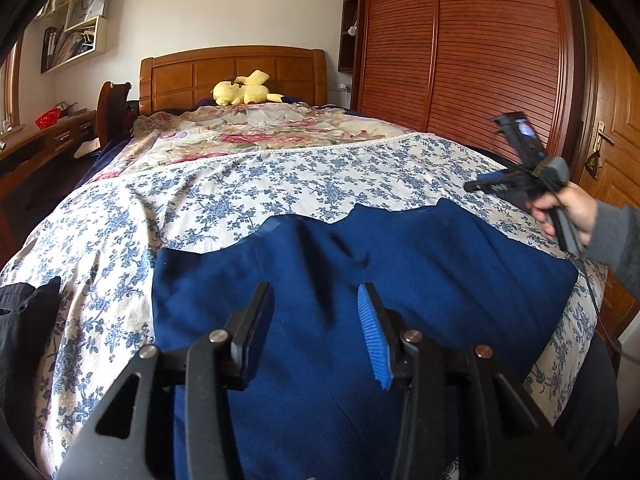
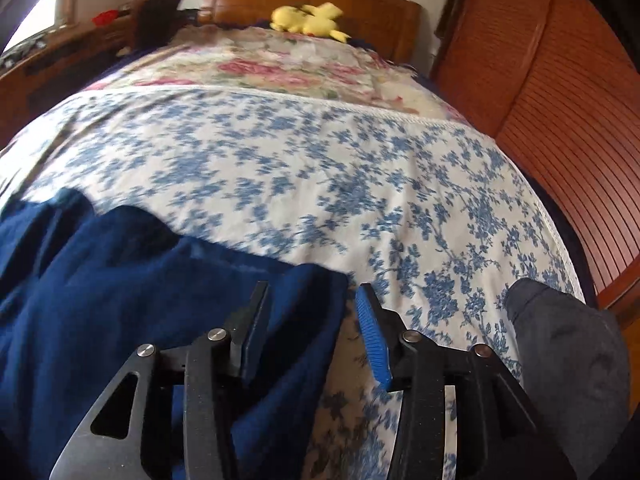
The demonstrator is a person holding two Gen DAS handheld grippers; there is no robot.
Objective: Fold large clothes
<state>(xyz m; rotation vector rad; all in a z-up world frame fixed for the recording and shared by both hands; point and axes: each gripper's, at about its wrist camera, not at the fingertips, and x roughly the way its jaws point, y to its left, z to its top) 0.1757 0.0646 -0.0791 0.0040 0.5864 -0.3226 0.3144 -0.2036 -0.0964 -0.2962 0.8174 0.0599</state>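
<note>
Here, a blue garment (image 1: 360,280) lies on the floral-sheeted bed (image 1: 240,184) beside a wooden wardrobe (image 1: 460,48)

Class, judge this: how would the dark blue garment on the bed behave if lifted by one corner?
The dark blue knit garment would probably droop, since it lies creased on the floral bedspread. Likely not slippery, given its matte weave.

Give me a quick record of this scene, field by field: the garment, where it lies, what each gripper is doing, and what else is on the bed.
garment: blue garment, spread out, some creases
surface: bed, blue-flowered sheet
left gripper: open above the garment, nothing gripped
right gripper: open at the garment's right edge, nothing gripped
also on bed: yellow plush by the headboard
</note>
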